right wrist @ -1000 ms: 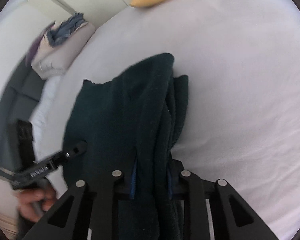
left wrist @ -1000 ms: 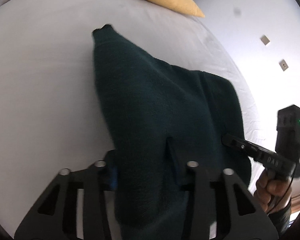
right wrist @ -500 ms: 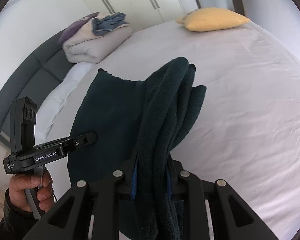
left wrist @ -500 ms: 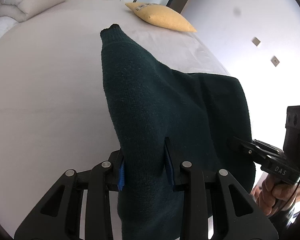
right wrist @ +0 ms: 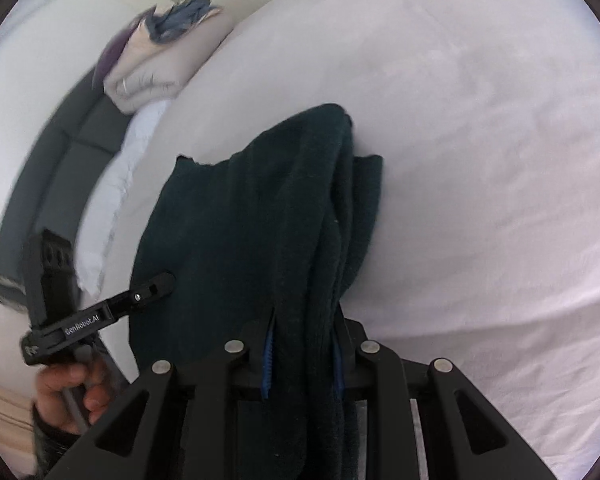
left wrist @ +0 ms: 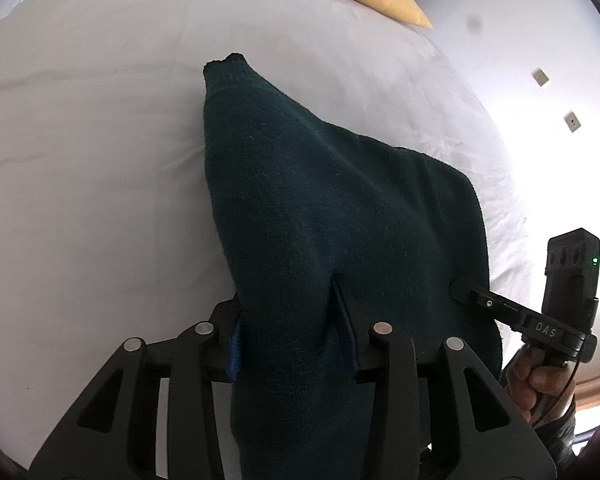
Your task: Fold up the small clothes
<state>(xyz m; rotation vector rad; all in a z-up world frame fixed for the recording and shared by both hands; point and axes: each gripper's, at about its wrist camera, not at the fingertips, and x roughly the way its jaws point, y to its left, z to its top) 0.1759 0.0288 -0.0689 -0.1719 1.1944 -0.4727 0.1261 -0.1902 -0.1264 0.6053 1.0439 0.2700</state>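
- The bed (left wrist: 80, 200) carries the far end of a dark green sweater (left wrist: 320, 220).
- Left gripper (left wrist: 292, 320) and right gripper (right wrist: 304, 344) are each clamped on a near edge.
- Mid-fold, likely; next, carry both edges forward together and lay them down.

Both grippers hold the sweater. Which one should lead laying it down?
Probably left: the left gripper holds a single flat layer of the sweater, while the right gripper clamps bunched folds.
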